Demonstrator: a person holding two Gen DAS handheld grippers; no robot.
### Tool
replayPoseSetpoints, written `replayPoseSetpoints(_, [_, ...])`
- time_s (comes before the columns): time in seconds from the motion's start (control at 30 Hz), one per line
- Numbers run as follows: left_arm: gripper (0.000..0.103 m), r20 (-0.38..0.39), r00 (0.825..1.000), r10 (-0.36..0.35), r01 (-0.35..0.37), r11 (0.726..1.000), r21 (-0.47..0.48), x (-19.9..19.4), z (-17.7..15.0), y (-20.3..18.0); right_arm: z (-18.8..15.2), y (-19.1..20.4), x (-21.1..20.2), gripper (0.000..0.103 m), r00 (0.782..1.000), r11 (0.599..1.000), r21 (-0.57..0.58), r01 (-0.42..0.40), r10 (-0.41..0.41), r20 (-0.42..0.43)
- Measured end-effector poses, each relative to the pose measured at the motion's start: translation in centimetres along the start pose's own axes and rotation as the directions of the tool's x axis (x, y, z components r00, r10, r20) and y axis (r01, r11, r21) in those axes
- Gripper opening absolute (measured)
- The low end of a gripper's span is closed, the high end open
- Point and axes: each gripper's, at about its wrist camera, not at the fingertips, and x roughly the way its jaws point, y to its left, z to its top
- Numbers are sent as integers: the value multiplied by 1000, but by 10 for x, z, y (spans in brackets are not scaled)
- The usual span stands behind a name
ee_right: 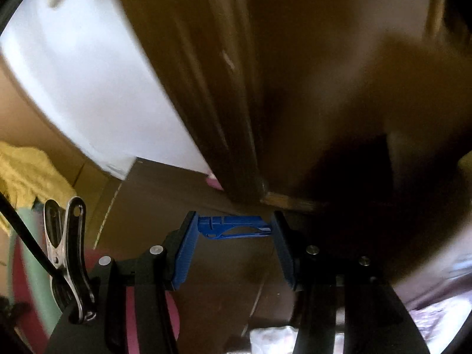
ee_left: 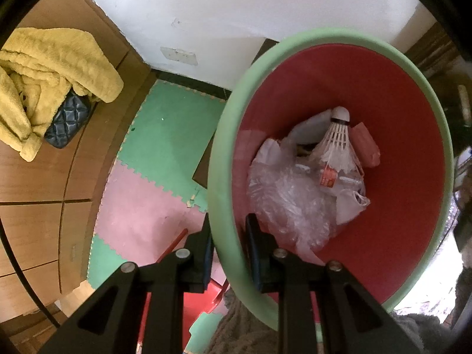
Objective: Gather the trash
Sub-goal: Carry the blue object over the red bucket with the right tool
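Observation:
A bin with a pale green rim [ee_left: 224, 135] and a red inside fills the right of the left wrist view. My left gripper [ee_left: 229, 221] is shut on the near rim, one finger outside and one inside. In the bin lie a crumpled clear plastic bag [ee_left: 283, 194], a white shuttlecock [ee_left: 339, 138] and a red packet [ee_left: 367, 144]. In the blurred right wrist view, my right gripper [ee_right: 234, 221] is shut on a small blue plastic piece [ee_right: 233, 227] that spans its two pads. The bin's green edge [ee_right: 32, 265] shows low at the left there.
A yellow towel [ee_left: 50, 67] and a dark quilted bag [ee_left: 69, 124] lie on a wooden cabinet [ee_left: 35, 200]. Green and pink foam mats [ee_left: 171, 135] cover the floor. A red plastic thing [ee_left: 194, 295] sits below my left gripper. A brown door frame [ee_right: 206, 88] stands ahead of my right gripper.

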Motion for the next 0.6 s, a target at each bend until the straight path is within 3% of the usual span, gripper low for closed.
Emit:
replayPoseSetpoints(0.27, [22, 0, 1000, -24, 24, 1000, 14, 0, 1, 2, 7, 62, -108, 50, 988, 957, -291, 4, 41, 148])
replayPoseSetpoints(0.5, [22, 25, 998, -49, 49, 999, 15, -1, -1, 5, -6, 96, -184, 51, 978, 921, -384, -70, 139, 154])
replayPoseSetpoints(0.6, [22, 24, 997, -80, 80, 997, -6, 0, -1, 10, -20, 115, -195, 51, 974, 907, -409, -102, 175, 143])
